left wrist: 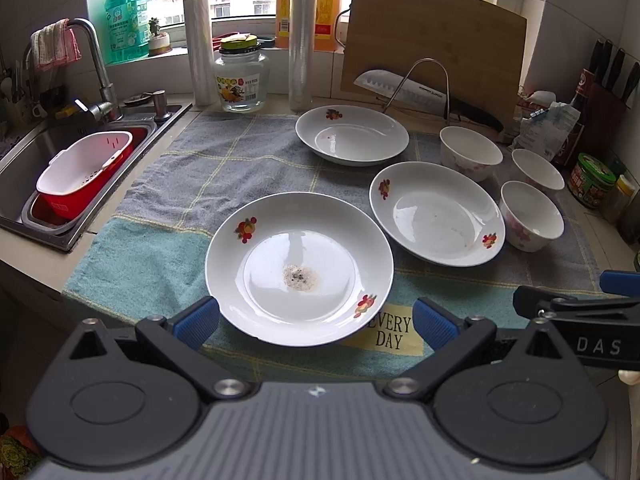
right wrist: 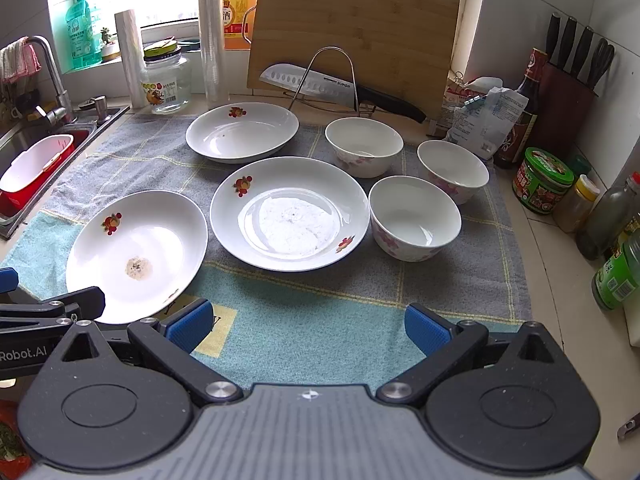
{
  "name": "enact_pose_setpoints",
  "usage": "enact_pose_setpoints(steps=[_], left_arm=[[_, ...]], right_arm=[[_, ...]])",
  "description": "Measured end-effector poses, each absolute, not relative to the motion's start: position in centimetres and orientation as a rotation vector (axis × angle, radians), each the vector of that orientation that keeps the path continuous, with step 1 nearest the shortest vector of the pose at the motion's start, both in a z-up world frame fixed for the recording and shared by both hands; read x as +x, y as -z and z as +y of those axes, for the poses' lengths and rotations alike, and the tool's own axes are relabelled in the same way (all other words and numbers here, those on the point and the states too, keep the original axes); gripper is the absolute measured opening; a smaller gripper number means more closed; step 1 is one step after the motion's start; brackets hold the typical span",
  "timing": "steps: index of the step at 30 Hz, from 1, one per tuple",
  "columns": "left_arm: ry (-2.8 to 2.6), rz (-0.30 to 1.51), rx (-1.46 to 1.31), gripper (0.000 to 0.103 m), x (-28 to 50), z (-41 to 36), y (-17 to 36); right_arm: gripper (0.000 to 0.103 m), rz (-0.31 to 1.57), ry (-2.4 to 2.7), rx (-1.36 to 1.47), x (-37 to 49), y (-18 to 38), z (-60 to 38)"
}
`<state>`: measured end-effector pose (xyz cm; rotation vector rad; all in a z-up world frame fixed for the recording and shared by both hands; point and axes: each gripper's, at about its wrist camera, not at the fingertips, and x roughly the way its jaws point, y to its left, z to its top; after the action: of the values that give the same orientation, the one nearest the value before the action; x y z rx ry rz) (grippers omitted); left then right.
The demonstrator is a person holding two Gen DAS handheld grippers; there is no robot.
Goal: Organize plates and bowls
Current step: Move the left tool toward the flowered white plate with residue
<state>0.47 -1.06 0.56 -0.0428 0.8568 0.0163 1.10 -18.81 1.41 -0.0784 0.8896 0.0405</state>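
Left wrist view: the left gripper [left wrist: 316, 326] hangs with its blue pads spread wide, gripping nothing, the nearest plate [left wrist: 299, 268] sitting between them at 12 o'clock with a speckled residue at its centre. That wide spread probably suits taking the plate by its rim. A second plate [left wrist: 436, 213] lies at 1 o'clock, a third plate [left wrist: 352, 135] beyond it at 12, and three bowls [left wrist: 532, 215] cluster at 2 o'clock, all apart on the towel [left wrist: 160, 264]. The sink [left wrist: 24, 160] with its red-and-white basket [left wrist: 82, 172] sits at 10 o'clock; the right gripper intrudes at 3 o'clock.

Right wrist view: the right gripper [right wrist: 306, 328] is likewise fully open and empty, over bare towel. Nothing is stacked yet. This view shows the bowls' pink flower pattern and the jars and bottles [right wrist: 542, 180] at 2 o'clock, which the left view cuts off; the left view shows more of the sink.
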Motion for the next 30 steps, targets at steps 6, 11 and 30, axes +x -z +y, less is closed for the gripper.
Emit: enact_pose_setpoints(steps=[6,11,30], left_arm=[[-0.011,0.853,-0.044,0.102,0.37,-1.30,-0.91],[-0.010,0.850,-0.044,0.102,0.26,-1.36,-0.99],[-0.013,0.831,-0.040,0.102,-0.39,-1.45,-1.01]], right_arm=[[0.103,0.887,-0.037,-0.081,1.13,-1.56,-19.03],[0.103,0.885,-0.036,-0.081,1.04,-1.68,-19.21],[0.103,0.853,-0.046,-0.108,0.45,-2.08,-19.36]])
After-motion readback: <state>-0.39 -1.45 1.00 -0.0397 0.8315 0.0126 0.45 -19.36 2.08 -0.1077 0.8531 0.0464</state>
